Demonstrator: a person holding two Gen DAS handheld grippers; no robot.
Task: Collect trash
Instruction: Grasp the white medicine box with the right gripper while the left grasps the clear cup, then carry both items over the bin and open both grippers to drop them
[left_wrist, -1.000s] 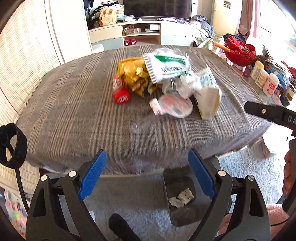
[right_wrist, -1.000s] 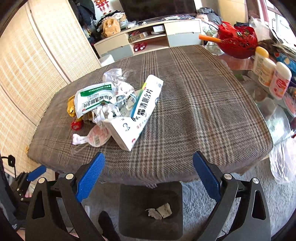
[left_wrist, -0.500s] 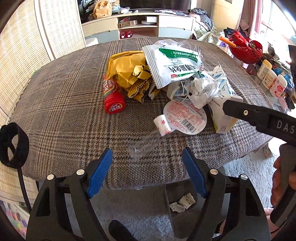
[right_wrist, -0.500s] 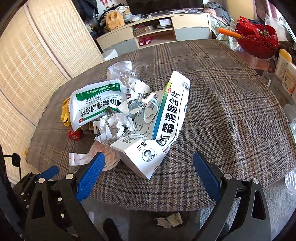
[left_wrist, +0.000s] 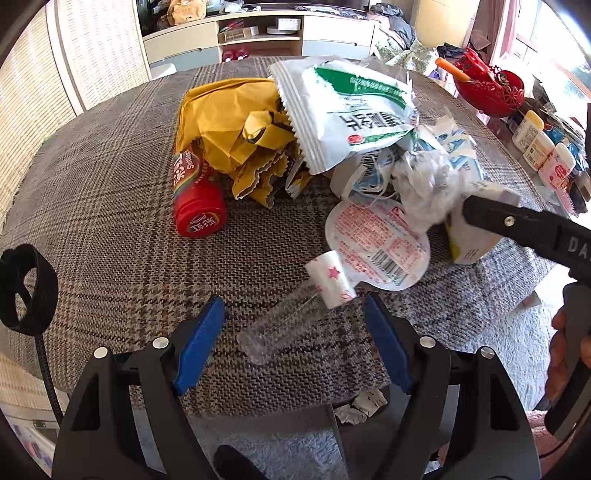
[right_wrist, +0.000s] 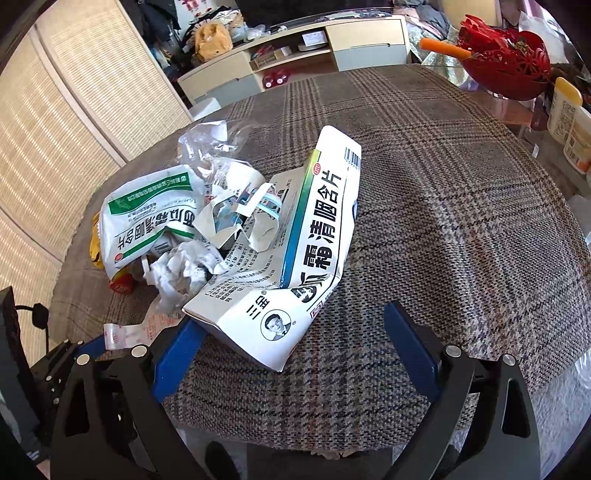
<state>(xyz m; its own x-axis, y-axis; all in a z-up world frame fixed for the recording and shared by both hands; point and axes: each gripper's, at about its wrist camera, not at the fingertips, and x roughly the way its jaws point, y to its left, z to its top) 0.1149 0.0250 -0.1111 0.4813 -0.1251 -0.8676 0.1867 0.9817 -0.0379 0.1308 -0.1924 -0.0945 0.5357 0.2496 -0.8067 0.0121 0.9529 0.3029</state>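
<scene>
left gripper (left_wrist: 295, 343): jaws apart astride clear tube (left_wrist: 280, 325) | light, slippery, rolls; clamp mid-barrel | right gripper (right_wrist: 291, 354): jaws apart, flattened carton (right_wrist: 295, 258) soft.

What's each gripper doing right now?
Left gripper: open, clear tube lying between its jaws, ungripped.
Right gripper: open, holding nothing, white carton just ahead.

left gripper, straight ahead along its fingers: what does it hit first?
Probably the clear plastic tube with the star-printed paper label, lying on the plaid tablecloth between the open left gripper pads, which are not touching it. Depth is unclear, so it may meet the cloth beside the tube instead.
</scene>
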